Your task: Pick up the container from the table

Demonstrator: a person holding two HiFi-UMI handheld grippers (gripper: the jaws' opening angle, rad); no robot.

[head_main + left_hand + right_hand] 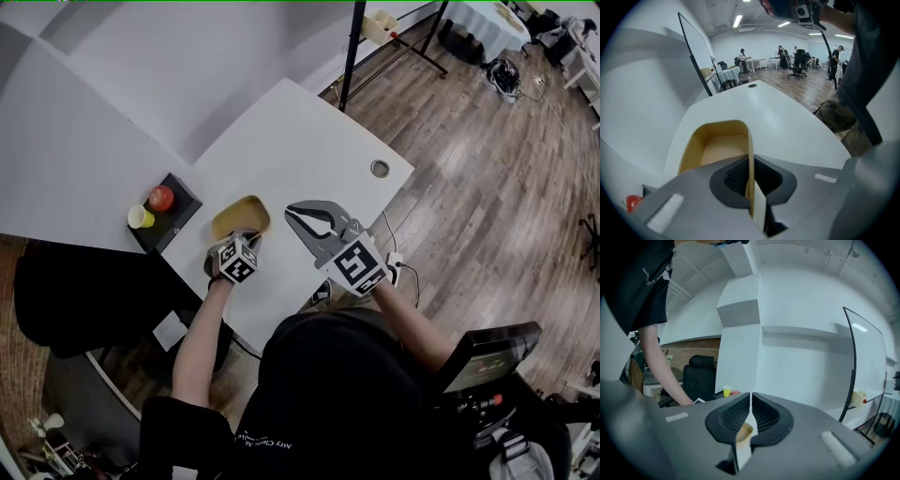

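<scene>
A shallow yellow container [240, 216] sits near the left edge of the white table [309, 141]. My left gripper [247, 235] is at its near end and is shut on the container's right wall. In the left gripper view that thin wall [750, 154] runs straight between the dark pads [737, 177]. My right gripper [294, 212] hovers just right of the container, shut with nothing in it. In the right gripper view its pads [736, 414] meet, and a bit of the container [743, 432] shows below them.
A black tray [183, 195] left of the table carries a red apple [161, 197] and a small yellow cup [140, 217]. The table has a cable hole [380, 169] near its right edge. A black stand pole [352, 52] rises behind the table. A black chair [84, 291] is at the left.
</scene>
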